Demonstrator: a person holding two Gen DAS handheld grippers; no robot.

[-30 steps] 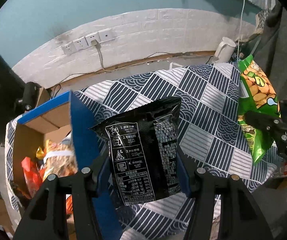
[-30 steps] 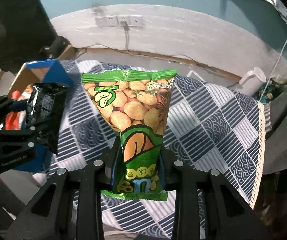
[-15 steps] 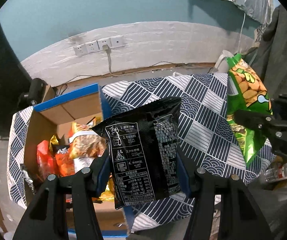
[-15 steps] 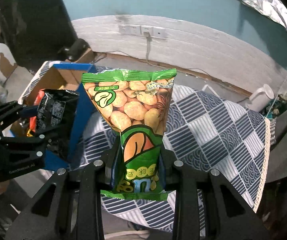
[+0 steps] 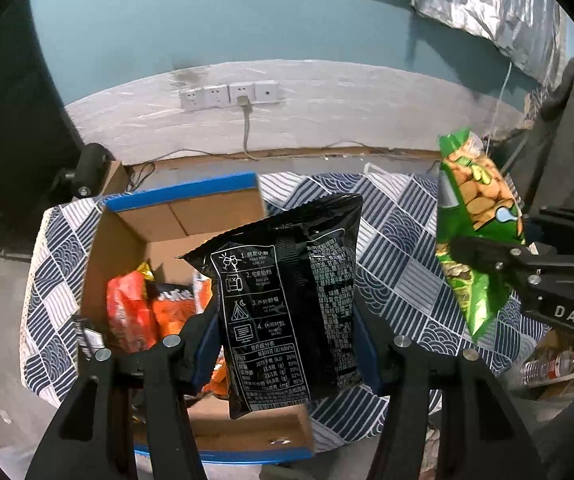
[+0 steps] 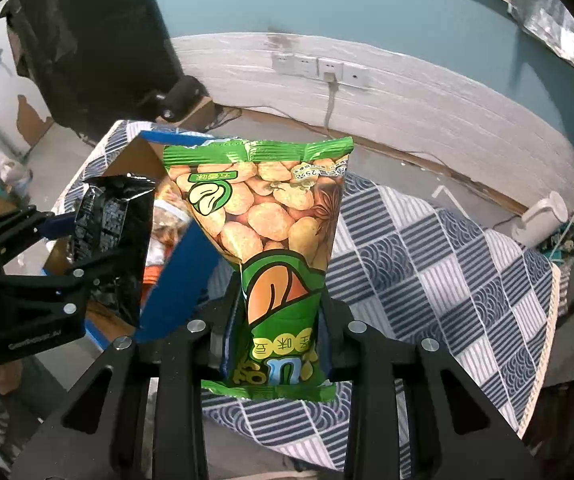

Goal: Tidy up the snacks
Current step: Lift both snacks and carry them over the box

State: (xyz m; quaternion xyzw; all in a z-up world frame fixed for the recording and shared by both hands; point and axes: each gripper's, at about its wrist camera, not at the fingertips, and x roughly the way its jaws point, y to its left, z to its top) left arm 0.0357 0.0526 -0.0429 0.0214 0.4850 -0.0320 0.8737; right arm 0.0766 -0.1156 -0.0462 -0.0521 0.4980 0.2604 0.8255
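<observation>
1. Left wrist view: left gripper (image 5: 287, 344) clamped on black snack bag (image 5: 287, 300), held above open cardboard box (image 5: 191, 216); orange packets (image 5: 147, 308) visible inside the box.
2. Right wrist view: right gripper (image 6: 277, 332) pinched narrowly on green peanut bag (image 6: 271, 240), over checked tablecloth (image 6: 427, 248), beside the box's blue flap.
3. Only there: white cup (image 6: 543, 216) beyond the cloth.
4. Only in left view: plastic bottle (image 5: 547, 366) lower right.

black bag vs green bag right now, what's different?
Colour and print: the black bag carries white text and icons; the green bag shows pictured beans.
Holder: the left gripper clamps the black bag; the right gripper clamps the green bag.
Width: the black bag spreads its jaws wider.
Shared: both sealed, upright, held aloft.
</observation>
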